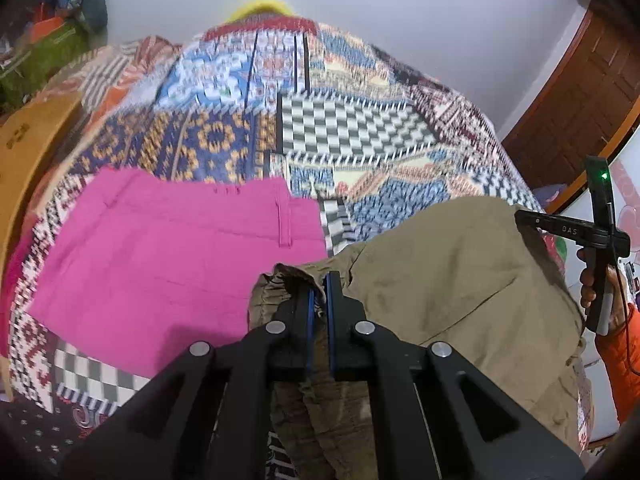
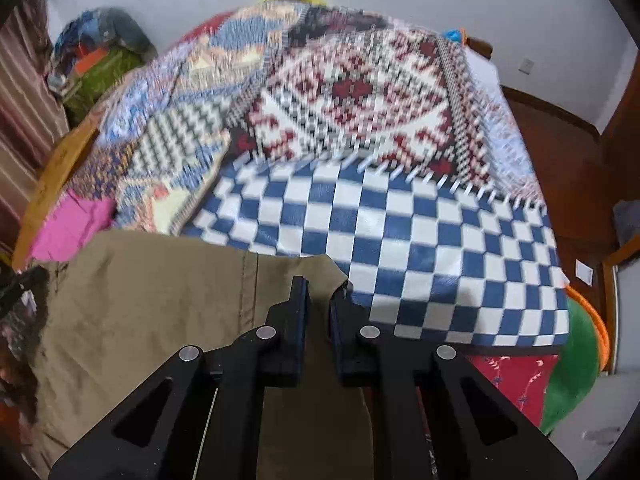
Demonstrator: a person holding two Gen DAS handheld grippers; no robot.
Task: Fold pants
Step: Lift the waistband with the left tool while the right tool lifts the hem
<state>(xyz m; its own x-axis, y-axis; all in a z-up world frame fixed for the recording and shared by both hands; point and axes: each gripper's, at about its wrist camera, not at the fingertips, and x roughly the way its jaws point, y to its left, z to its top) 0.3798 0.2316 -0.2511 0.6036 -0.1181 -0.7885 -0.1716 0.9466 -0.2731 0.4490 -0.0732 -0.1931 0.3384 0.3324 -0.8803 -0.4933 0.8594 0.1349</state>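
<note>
Khaki pants (image 1: 460, 264): lying across the near edge of a bed with patchwork bedspread (image 1: 352, 128). Left claw (image 1: 319, 284): pinching the gathered waistband. Right claw (image 2: 320, 292): pinching a corner of the khaki cloth. Folded pink garment (image 1: 168, 256): flat on the bed, just beside the pants.

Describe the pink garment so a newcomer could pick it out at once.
On the patchwork-patterned bedspread, look to the left side, beside the crumpled khaki cloth pants. The bright pink folded cloth garment lies flat there, the only solid-pink, smooth piece.
</note>
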